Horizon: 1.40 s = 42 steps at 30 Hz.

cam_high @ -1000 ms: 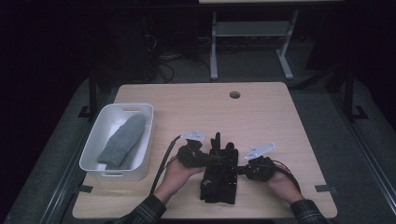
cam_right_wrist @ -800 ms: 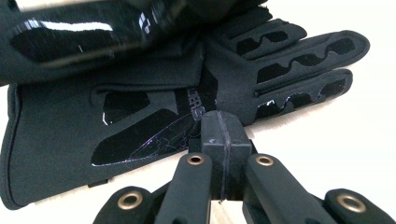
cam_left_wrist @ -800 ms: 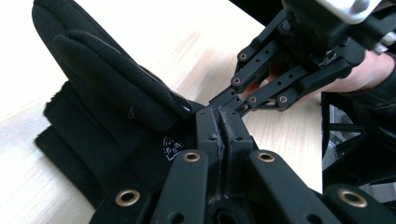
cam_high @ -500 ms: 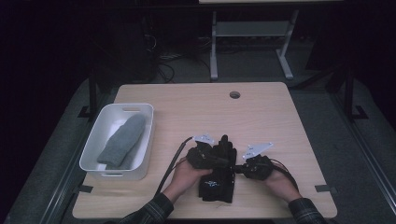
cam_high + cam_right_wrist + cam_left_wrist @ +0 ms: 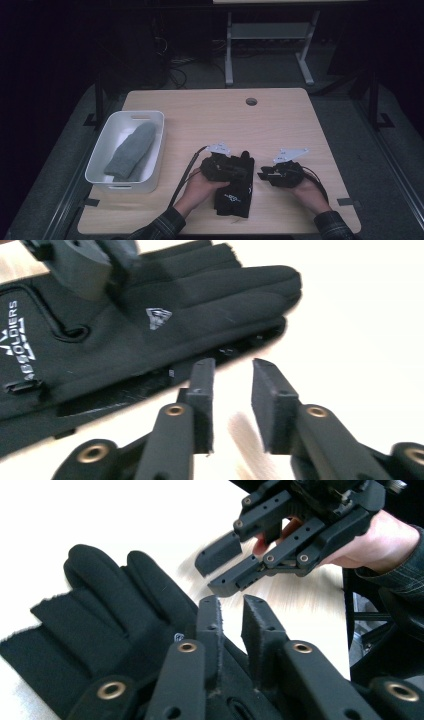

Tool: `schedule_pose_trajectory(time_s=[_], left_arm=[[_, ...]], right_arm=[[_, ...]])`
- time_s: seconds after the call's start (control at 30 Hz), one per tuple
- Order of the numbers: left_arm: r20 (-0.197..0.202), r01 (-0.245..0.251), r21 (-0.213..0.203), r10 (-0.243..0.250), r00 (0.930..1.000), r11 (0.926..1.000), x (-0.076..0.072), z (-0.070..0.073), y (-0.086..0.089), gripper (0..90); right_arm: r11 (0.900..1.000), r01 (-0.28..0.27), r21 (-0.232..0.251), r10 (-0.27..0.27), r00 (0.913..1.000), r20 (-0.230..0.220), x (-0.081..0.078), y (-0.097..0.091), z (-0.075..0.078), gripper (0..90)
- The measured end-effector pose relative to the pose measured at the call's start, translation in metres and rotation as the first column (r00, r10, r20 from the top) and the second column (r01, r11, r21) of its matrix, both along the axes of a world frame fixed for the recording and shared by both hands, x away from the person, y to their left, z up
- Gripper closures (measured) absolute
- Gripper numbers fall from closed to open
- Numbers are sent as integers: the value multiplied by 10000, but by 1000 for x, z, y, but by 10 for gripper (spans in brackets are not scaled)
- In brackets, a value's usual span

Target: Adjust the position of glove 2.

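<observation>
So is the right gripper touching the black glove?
Apart. In the right gripper view, bare table shows between the right gripper, fingers just opened, and the black glove.

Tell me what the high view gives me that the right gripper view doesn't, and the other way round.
High view: the white bin at the left of the table with a grey mitten in it, the round hole near the far edge, and the left hand and right hand.
Right gripper view: white lettering and a small logo on the black glove, and the right gripper close up, jaws just opening, nothing between them.
Shared: the black glove and the left gripper over it.
</observation>
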<state>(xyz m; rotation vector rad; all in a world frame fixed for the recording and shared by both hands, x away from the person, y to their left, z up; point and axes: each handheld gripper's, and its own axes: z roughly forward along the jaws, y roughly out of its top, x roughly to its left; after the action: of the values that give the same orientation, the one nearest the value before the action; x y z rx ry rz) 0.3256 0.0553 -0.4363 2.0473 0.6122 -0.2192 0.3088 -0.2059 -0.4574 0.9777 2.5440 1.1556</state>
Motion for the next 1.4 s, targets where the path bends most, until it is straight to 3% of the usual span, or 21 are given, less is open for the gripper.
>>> schedule_pose_trajectory(time_s=[0.1, 0.3, 0.47, 0.6, 0.83, 1.17, 1.4], left_arm=[[129, 334, 305, -338, 9993, 9990, -5, 2, -3, 894], [154, 1002, 568, -1012, 9947, 9933, -24, 1, -20, 894], [191, 1659, 1219, -1694, 9854, 9786, -35, -6, -34, 894], [15, 1852, 1742, -1883, 9821, 9671, -40, -12, -40, 894], [-41, 1970, 2550, -2027, 9792, 9467, -43, -17, -42, 895], [88, 1713, 3156, -1834, 9830, 9333, -38, -14, -26, 895], [127, 1405, 3407, -1540, 9880, 9296, -34, -12, -7, 895]], right_arm=[[9994, 342, -48, -341, 9993, 149, 2, -8, -1, 464], [9940, 1079, -170, -1075, 9939, 229, 8, -25, -6, 311], [9896, 1414, -250, -1409, 9898, 216, 11, -30, -12, 253], [9870, 1578, -297, -1569, 9872, 299, 11, -31, -13, 239], [9840, 1741, -368, -1730, 9844, 313, 12, -33, -16, 209], [9807, 1872, -559, -1860, 9822, 266, 14, -35, -20, 189], [9804, 1876, -604, -1857, 9819, 368, 15, -36, -22, 165]])
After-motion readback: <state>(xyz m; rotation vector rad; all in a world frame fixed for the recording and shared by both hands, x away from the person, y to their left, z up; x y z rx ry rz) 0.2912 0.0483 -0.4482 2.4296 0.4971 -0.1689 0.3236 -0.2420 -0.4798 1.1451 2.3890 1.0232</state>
